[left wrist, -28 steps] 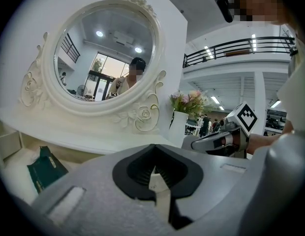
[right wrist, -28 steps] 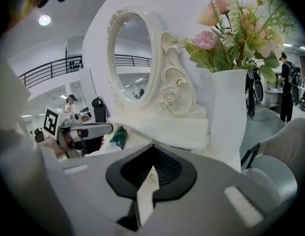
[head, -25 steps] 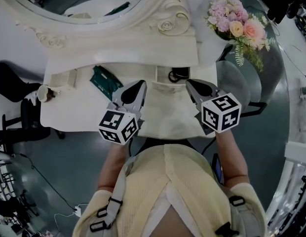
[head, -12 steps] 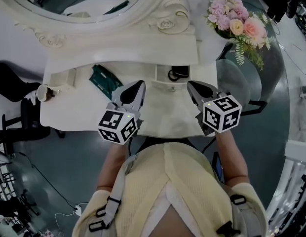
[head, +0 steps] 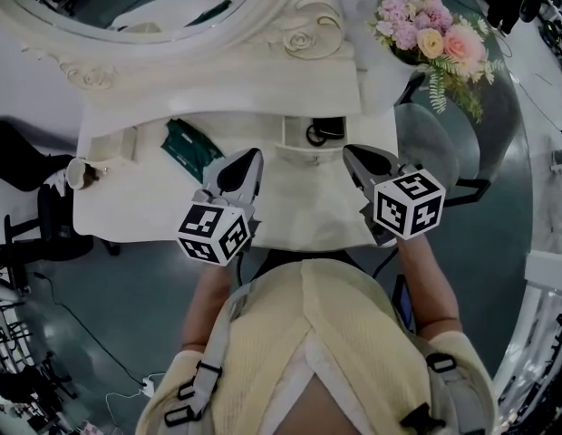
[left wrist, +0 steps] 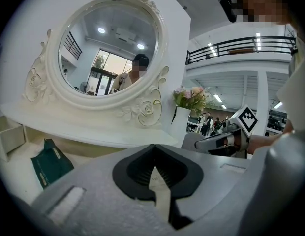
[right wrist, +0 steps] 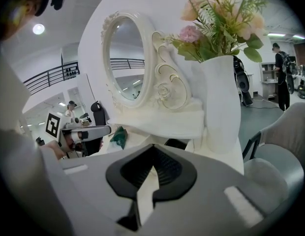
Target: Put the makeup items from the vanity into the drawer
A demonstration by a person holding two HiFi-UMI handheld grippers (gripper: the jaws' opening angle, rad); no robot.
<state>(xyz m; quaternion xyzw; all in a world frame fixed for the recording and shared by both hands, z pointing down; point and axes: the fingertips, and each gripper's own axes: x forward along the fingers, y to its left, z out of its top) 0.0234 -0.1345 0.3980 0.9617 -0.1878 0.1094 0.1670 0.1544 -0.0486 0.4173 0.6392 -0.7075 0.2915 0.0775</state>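
A dark green makeup packet (head: pixel 192 149) lies flat on the white vanity top (head: pixel 136 198); it also shows in the left gripper view (left wrist: pixel 49 162) and in the right gripper view (right wrist: pixel 119 135). A small drawer (head: pixel 290 134) stands open at the back middle with a dark item (head: pixel 326 134) inside. My left gripper (head: pixel 249 159) hovers just right of the packet, shut and empty (left wrist: pixel 153 163). My right gripper (head: pixel 352 155) hangs near the drawer's right side, also shut with nothing in it (right wrist: pixel 152 162).
An ornate oval mirror (head: pixel 127 7) stands behind the vanity. A white vase of flowers (head: pixel 426 43) sits at the back right corner. A small white box (head: pixel 127 143) and a cup (head: pixel 79 172) are at the left end. A grey chair (head: pixel 426 143) stands to the right.
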